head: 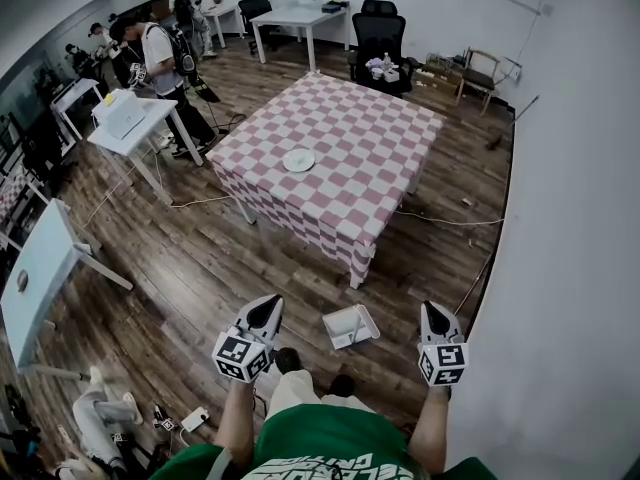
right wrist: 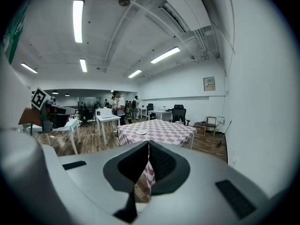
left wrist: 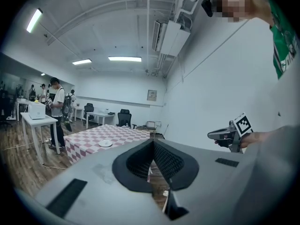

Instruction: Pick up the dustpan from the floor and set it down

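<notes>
The white dustpan [head: 350,326] lies on the wooden floor just ahead of my feet, between the two grippers and below them. My left gripper [head: 268,306] hangs to its left, and its jaws meet at the tips with nothing in them [left wrist: 153,142]. To the dustpan's right is my right gripper [head: 431,308], likewise shut and empty [right wrist: 148,142]. Neither gripper touches the dustpan. Both point forward toward the checkered table [head: 372,140]. Each gripper shows in the other's view: the right gripper [left wrist: 225,134] and the left gripper [right wrist: 47,109].
The pink-checkered table carries a white plate [head: 298,160]; a cable [head: 450,220] runs on the floor beside it. A white wall [head: 580,268] is close on the right. White desks [head: 130,128] and standing people [head: 160,63] are at the far left, black office chairs [head: 380,33] at the back.
</notes>
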Available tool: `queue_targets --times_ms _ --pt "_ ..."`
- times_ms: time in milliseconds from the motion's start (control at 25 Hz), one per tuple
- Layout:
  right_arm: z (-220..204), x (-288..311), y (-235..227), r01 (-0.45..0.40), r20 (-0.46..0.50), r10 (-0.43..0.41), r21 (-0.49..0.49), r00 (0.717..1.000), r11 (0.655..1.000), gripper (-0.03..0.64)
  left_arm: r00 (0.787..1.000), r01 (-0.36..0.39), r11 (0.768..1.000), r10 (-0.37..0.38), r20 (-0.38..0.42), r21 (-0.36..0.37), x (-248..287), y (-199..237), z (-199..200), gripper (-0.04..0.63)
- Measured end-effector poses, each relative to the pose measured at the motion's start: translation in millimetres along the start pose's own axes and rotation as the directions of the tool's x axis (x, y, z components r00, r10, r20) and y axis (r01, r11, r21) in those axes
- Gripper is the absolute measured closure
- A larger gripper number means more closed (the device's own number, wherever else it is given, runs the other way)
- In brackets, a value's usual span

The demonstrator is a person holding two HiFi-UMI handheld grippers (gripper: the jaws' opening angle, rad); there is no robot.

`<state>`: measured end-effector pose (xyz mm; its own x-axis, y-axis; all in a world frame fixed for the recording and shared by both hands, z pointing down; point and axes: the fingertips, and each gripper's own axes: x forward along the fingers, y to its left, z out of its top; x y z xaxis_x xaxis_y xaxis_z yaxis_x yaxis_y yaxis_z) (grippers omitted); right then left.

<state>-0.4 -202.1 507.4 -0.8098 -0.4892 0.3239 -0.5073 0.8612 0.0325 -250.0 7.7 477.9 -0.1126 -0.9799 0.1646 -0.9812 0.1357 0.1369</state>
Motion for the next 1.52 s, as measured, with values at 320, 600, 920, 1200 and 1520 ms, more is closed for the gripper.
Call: queue_targets --times_ms 320,600,920,1200,1520 --pt "1.6 0.7 0.3 -0.014 0.02 0.014 -0.003 1.0 1.0 0.609 1.0 0.02 1.0 -0.02 0.001 0.001 13.7 1.0 -0.2 0.592" --pt "-5.4 6.7 4.3 -0.009 -0.012 0.009 -0.005 1.0 1.0 0.609 0.999 0.034 0.999 -0.034 0.003 -0.012 17.5 6.8 -0.2 0.592" --pt "-34.2 34.9 23.7 -0.048 -0.132 0.047 -0.008 0.99 0.999 0.609 0.999 0.04 0.996 -0.041 -0.006 -0.077 14.5 16.1 -20.7 0.592" --pt "-80.2 70.3 50.4 -0.103 -0.3 0.094 -0.016 0.949 0.995 0.593 0.999 0.035 0.992 -0.039 -0.03 -0.121 10.6 30.3 -39.4 0.592" --pt "-164.7 129.6 87.9 -0.214 -0.545 0.168 -0.021 0.822 0.977 0.4 0.995 0.084 0.985 -0.091 -0.037 -0.151 26.2 42.1 -46.2 0.592"
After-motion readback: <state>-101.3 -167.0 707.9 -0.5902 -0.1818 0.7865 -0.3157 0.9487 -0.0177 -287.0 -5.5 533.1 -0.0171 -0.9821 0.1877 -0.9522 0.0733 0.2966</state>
